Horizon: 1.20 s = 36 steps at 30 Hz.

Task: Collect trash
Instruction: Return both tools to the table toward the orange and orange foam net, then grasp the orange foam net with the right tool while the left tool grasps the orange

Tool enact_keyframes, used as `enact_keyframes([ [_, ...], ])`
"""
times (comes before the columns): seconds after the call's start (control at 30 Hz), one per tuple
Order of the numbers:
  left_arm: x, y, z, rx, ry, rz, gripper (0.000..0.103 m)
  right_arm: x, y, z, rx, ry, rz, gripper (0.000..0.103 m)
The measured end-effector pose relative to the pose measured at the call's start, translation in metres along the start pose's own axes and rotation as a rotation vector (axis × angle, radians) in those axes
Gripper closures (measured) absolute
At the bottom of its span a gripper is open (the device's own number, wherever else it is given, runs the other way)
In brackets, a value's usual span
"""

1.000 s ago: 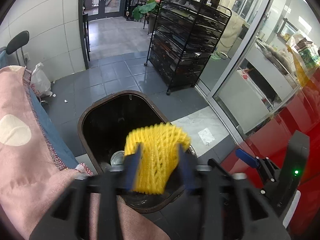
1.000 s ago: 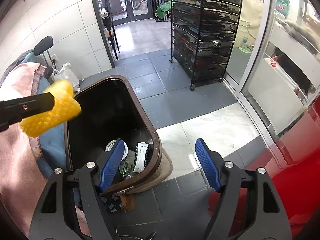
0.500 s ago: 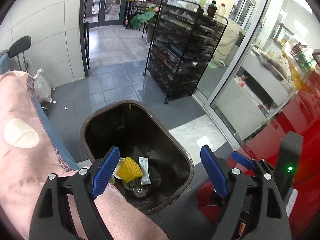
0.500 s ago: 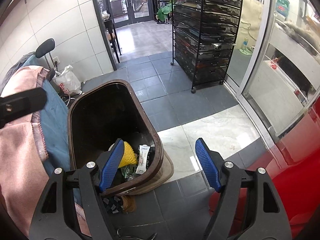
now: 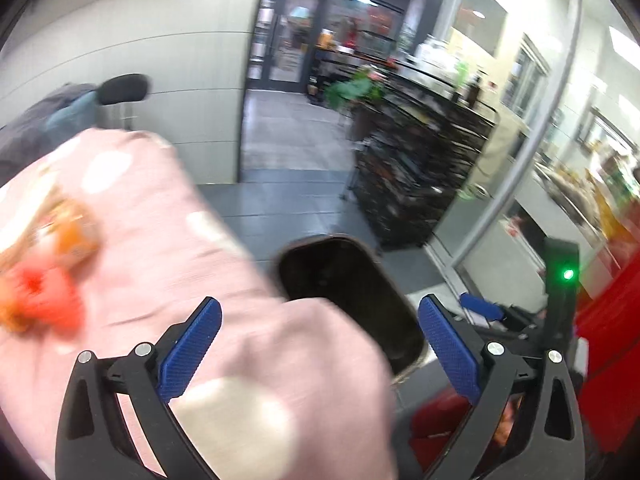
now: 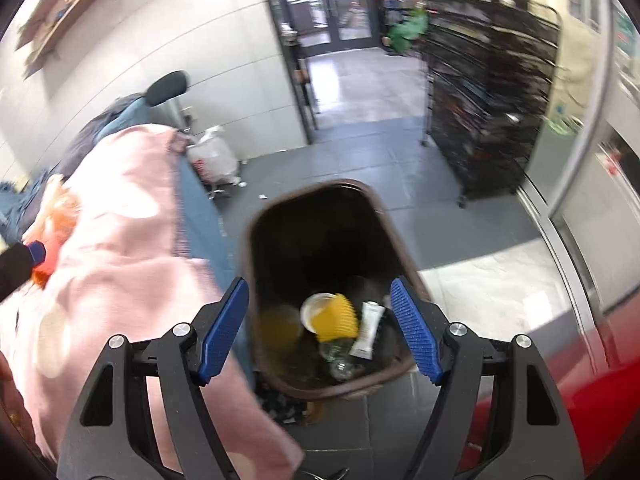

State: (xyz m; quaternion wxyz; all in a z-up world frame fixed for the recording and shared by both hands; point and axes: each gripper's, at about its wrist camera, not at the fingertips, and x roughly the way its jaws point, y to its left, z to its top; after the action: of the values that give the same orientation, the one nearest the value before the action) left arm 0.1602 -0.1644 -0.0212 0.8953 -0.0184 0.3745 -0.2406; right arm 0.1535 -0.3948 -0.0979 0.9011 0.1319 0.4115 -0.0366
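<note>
Since the earlier frame, our left gripper (image 5: 318,344) has swung from above the trash bin (image 6: 256,236) toward the pink cloth (image 5: 152,216). Both it and our right gripper (image 6: 320,326) stand spread, holding nothing. We see the yellow foam net (image 6: 336,318) lying inside the bin among other trash.

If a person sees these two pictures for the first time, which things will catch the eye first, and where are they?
In the right wrist view, the yellow foam net stands out most, lying among other rubbish at the bottom of the dark brown bin. The pink cloth fills the left of both views, blurred in the left wrist view, with something orange and red lying on it. Both the left gripper and the right gripper are open and empty.
</note>
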Motion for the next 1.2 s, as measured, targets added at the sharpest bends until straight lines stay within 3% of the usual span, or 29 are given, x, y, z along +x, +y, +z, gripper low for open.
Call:
enact_keyframes([
  [0.2, -0.031, 0.058, -0.015, -0.132, -0.015, 0.087, 0.006, -0.002, 0.059, 0.011, -0.112, 0.023, 0.093, 0.030],
  [0.6, -0.088, 0.162, -0.040, -0.368, -0.057, 0.260, 0.006, -0.011, 0.205, 0.020, -0.481, 0.066, 0.261, 0.030],
  [0.9, -0.116, 0.213, -0.060, -0.473, -0.081, 0.290, 0.006, -0.007, 0.300, 0.014, -0.722, 0.094, 0.307, 0.035],
  [1.1, -0.114, 0.223, -0.065, -0.477, -0.058, 0.282, 0.007, 0.007, 0.346, 0.005, -0.833, 0.120, 0.313, 0.036],
  [1.2, -0.113, 0.229, -0.068, -0.501, -0.057, 0.262, 0.008, 0.021, 0.363, 0.001, -0.878, 0.133, 0.278, 0.045],
])
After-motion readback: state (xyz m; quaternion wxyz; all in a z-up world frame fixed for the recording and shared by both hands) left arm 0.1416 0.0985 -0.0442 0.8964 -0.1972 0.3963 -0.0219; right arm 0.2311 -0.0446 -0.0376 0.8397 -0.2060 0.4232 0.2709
